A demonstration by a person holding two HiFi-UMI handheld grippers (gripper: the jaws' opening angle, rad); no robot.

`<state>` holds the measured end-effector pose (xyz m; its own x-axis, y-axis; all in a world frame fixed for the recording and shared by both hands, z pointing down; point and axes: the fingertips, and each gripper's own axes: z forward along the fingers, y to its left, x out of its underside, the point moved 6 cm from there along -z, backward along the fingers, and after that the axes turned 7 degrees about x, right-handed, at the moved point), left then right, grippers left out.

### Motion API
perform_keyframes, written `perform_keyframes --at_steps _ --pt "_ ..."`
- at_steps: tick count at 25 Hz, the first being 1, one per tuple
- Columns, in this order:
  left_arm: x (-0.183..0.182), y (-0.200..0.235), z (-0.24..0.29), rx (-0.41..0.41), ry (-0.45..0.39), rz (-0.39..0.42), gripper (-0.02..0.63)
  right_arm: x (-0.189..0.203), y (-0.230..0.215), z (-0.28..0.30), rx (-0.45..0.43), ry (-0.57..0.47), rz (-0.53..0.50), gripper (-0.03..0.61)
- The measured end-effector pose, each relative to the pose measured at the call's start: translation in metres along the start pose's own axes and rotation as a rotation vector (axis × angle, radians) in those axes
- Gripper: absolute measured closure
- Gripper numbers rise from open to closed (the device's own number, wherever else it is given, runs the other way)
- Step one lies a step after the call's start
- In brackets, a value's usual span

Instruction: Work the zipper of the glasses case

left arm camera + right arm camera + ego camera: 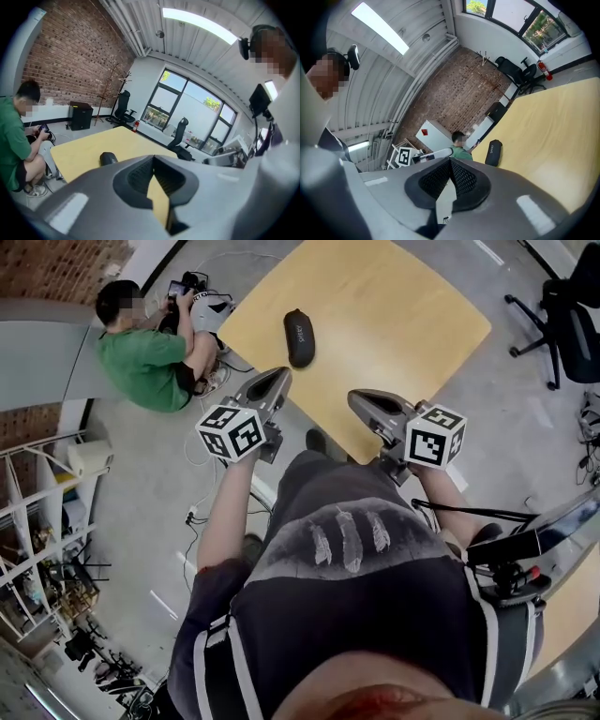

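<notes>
**Item 1, glasses case [299, 337].** We list one black, oblong soft case. It lies flat on the counter [403, 296], toward the left edge as the head view shows it, with its long axis running away from the wearer. Nothing touches it. We cannot make out the zipper at this size.

**Item 2, left tool [274, 381].** We record its jaws pressed together with nothing between them. The tip sits by the counter's near left edge and points toward the case, near it but apart from it. In the left gripper view the case shows just beyond the closed jaws, a little to their left. Its marker cube [231, 432] sits at the rear, above the wearer's forearm.

**Item 3, right tool [364, 404].** We record its jaws likewise pressed together and empty. It sits at the counter's near edge, to the right of the left tool and farther from the case.

**Item 4, counter.** We note a pale yellow wooden top with rounded corners.

**Item 5, surroundings.** We enter the following:
- a person in a green shirt [141, 357], seated on the grey floor [141, 484] beside the counter's left side and holding a small device;
- a black office chair [567, 315] at the right;
- a brick wall [70, 61] and tall windows [187, 103] behind.
</notes>
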<state>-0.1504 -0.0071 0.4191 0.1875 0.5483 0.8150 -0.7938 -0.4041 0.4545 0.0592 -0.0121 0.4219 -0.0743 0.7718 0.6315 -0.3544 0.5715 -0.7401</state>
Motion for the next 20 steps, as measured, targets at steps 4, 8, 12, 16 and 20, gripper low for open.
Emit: perform_keyframes --at_steps 4,8,12,16,20 --pt "-0.006 0.045 0.022 -0.006 0.079 -0.060 0.386 -0.010 -0.003 0.009 0.039 -0.007 0.022 0.577" --pt "0.002 0.078 0.062 -0.028 0.199 -0.069 0.192 -0.013 -0.008 0.007 0.077 -0.016 0.032 0.577" --pt "0.016 0.103 0.103 -0.045 0.284 -0.118 0.139 -0.011 -0.014 0.003 0.115 -0.030 0.062 0.577" --pt "0.025 0.128 0.134 -0.055 0.347 -0.179 0.130 -0.012 -0.014 0.011 0.141 -0.025 0.063 0.577" --pt "0.033 0.145 0.148 -0.046 0.366 -0.220 0.132 -0.013 -0.016 0.014 0.179 -0.026 0.068 0.577"
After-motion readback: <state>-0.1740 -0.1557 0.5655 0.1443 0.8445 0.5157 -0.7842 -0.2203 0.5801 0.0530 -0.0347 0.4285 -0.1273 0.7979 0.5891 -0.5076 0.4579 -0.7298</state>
